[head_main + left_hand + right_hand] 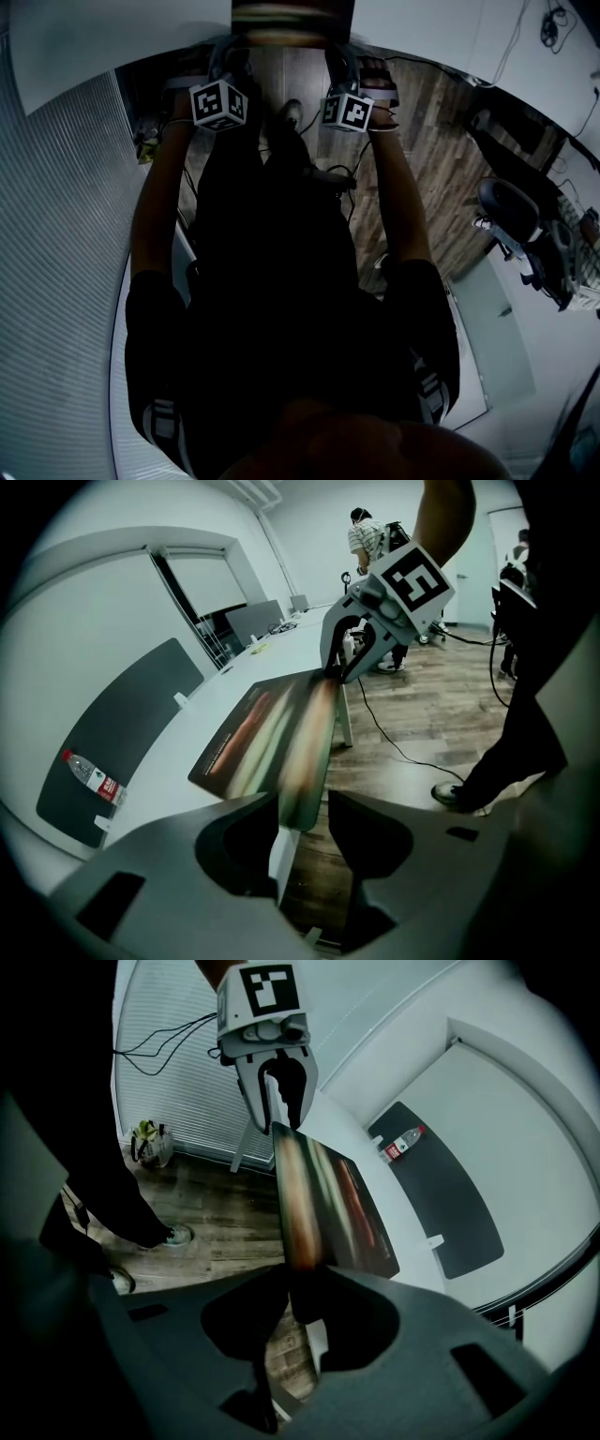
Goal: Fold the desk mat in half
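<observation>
The desk mat [272, 733] is dark with blurred red and green streaks. It lies partly on the white table [187, 752], and its near long edge juts past the table edge over the floor. My left gripper [302, 808] is shut on one corner of that edge. My right gripper [298, 1274] is shut on the other corner, where the desk mat [328, 1204] runs edge-on into the jaws. Each gripper view shows the other gripper at the mat's far corner: the right gripper [334, 672] and the left gripper [279, 1119]. In the head view both marker cubes sit at the top, above my dark torso.
A water bottle [94, 775] lies on a dark grey pad [122, 733] farther in on the table. Cables [403, 747] trail over the wooden floor. A person [370, 536] stands far back. A bag [150, 1143] sits by the blinds. An office chair [511, 211] is at my right.
</observation>
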Demonstrator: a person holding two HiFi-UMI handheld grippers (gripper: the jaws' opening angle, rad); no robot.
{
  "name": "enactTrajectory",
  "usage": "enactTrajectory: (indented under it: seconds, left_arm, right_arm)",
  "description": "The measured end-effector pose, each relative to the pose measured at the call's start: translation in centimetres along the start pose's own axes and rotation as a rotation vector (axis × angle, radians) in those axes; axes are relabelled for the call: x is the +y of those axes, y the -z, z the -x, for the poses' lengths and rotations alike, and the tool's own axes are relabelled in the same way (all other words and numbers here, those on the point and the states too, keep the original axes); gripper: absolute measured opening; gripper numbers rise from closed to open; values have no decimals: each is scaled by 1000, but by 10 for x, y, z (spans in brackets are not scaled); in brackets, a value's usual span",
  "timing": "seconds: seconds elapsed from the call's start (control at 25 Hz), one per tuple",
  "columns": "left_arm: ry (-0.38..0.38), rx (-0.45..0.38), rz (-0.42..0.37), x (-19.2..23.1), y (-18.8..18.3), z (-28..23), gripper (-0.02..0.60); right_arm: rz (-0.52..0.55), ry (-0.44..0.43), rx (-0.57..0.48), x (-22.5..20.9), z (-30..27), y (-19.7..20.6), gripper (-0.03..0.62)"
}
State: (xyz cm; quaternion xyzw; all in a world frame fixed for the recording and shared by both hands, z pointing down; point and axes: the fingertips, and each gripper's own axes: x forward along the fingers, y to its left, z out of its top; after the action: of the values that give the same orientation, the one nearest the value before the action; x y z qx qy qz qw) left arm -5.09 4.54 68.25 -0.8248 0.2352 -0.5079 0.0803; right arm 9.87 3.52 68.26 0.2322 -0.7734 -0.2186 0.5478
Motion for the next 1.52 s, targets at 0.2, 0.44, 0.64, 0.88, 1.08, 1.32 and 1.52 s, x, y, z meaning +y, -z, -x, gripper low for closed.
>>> enactTrajectory:
  seconds: [0.2,0.44,0.64,0.88,1.08,1.32,1.52]
  left_arm:
    - [4,2,38,5,5,3,135]
    - [12,-11,16,4,2,4,118]
    - [19,-26,14,3,0,5,75]
    - [34,-39,21,2,-4,7,25]
    - [72,-44,21,0,-8,9,15]
    - [181,-39,60,-10,-13,20,12]
    - [246,-45,74,-8,-16,39,12]
  right_arm:
    - [3,0,-9,-3,3,-6,66]
    - [-2,8,-21,-3,5,-5,31]
    - [-11,3,-33,-4,4,-5,14]
    - [2,1,-28,-4,3,0,11]
    - [-3,-24,-28,-2,7,2,9]
    - [-16,-83,-38,4,20,2,8]
    - [-39,-151,-44,4,34,-7,8]
